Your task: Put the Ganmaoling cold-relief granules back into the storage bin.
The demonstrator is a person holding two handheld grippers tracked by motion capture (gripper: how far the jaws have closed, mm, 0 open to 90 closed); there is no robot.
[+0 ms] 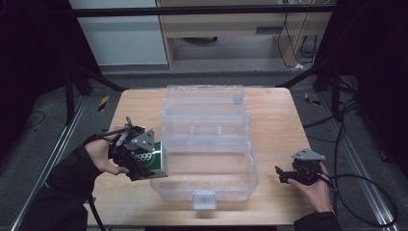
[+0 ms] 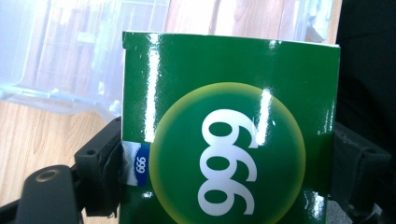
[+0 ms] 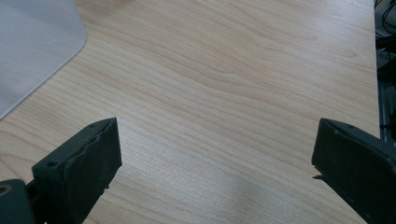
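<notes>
Glossy and green, a carton point(image 2: 229, 130) is clamped between the jaws of the left gripper point(image 1: 137, 156); a yellow-rimmed circle with white "999" is printed on its face, and a small blue tab is seen at one edge. It is held just beside the left wall of a clear plastic box point(image 1: 207, 144) on the wooden bench point(image 1: 274, 120). Right of the box, the right gripper point(image 1: 288, 174) is held with jaws wide apart and nothing between them.

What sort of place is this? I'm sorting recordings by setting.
Probably a lab recording station: a light wooden table enclosed by a black metal frame, loose cables on grey floor, hand-held tongs.
</notes>
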